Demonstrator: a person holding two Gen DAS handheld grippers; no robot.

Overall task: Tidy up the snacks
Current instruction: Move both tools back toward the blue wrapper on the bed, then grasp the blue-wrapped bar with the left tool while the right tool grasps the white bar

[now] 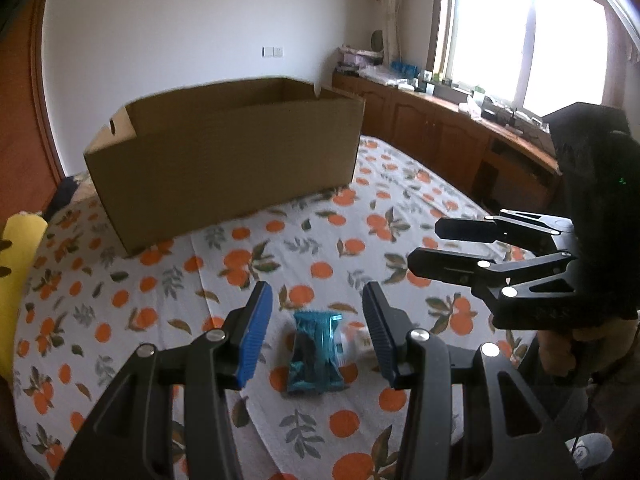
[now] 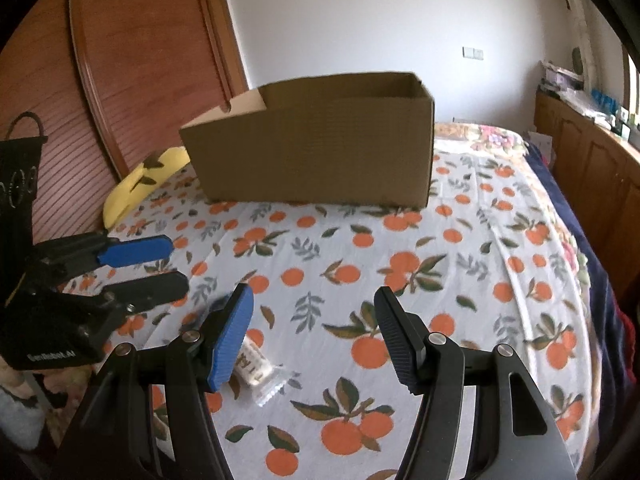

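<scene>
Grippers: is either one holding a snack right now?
No. The left gripper hangs open above the teal snack; the right gripper is open beside the white snack.

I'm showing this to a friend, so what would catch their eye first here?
The big open cardboard box at the back of the orange-print bedsheet. Nearer, a teal snack packet lies on the sheet between the left gripper's open fingers.
</scene>
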